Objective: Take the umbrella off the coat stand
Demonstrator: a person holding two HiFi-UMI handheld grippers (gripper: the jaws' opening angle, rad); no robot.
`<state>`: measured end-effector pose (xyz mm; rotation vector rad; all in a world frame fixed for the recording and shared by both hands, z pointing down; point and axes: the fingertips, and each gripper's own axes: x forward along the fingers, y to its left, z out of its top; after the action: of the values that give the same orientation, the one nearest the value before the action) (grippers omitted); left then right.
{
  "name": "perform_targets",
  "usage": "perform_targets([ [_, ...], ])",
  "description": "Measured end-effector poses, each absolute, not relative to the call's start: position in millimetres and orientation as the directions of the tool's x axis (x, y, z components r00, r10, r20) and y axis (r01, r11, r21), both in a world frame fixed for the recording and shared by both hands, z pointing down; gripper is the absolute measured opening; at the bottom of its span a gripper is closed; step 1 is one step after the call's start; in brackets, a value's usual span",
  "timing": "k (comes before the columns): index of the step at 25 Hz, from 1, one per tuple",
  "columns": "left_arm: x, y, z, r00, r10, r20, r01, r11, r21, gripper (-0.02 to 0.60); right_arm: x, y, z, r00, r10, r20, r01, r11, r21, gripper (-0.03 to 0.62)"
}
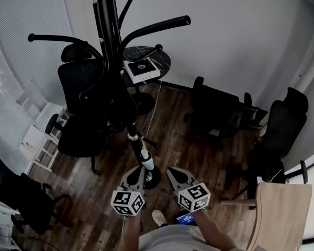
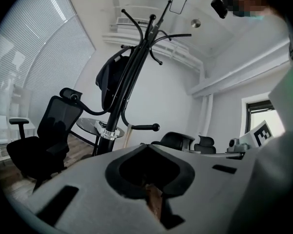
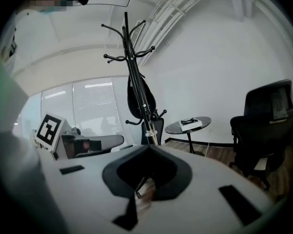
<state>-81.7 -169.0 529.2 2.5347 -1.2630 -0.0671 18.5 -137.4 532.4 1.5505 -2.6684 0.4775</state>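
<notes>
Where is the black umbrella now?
Left gripper view: the black folded umbrella hangs on the black coat stand, left of its pole, above the black chair.

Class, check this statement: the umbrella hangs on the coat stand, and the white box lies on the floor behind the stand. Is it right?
Not quite. The umbrella does hang on the coat stand, but the white box lies on the round black table behind the stand, not on the floor. The head view shows this.
</notes>
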Motion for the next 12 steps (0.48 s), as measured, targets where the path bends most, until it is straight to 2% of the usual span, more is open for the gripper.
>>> perform_targets([
  [12, -86, -218, 540, 0.581, -0.803, 0.129, -0.799, -0.533, 0.279, 0.020, 18, -181, 540, -0.526, -0.833, 0.172, -0.839, 0.475, -0.265, 0.012],
])
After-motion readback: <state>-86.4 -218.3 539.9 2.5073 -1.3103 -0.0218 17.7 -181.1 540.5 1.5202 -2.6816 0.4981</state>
